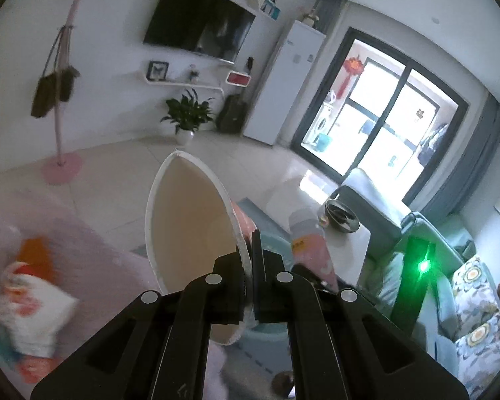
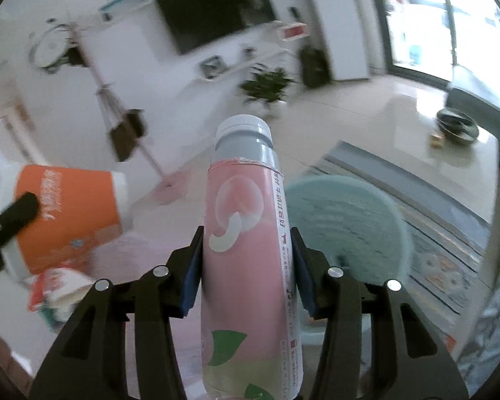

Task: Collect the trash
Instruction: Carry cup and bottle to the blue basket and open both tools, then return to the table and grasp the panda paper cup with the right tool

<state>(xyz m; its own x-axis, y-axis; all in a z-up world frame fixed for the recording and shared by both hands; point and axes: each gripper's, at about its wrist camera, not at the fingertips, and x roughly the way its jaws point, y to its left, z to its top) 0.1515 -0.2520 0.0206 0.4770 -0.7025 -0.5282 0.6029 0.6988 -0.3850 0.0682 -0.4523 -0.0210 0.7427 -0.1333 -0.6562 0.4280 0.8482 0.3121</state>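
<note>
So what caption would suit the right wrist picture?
Right tool grips a pink peach-drink bottle, orange paper cup alongside.

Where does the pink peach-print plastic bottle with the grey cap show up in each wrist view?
Left wrist: pink plastic bottle right of centre, behind the paper cup.
Right wrist: bottle centre, clamped in the right gripper.
Shared landmark: wall-mounted television.
</note>
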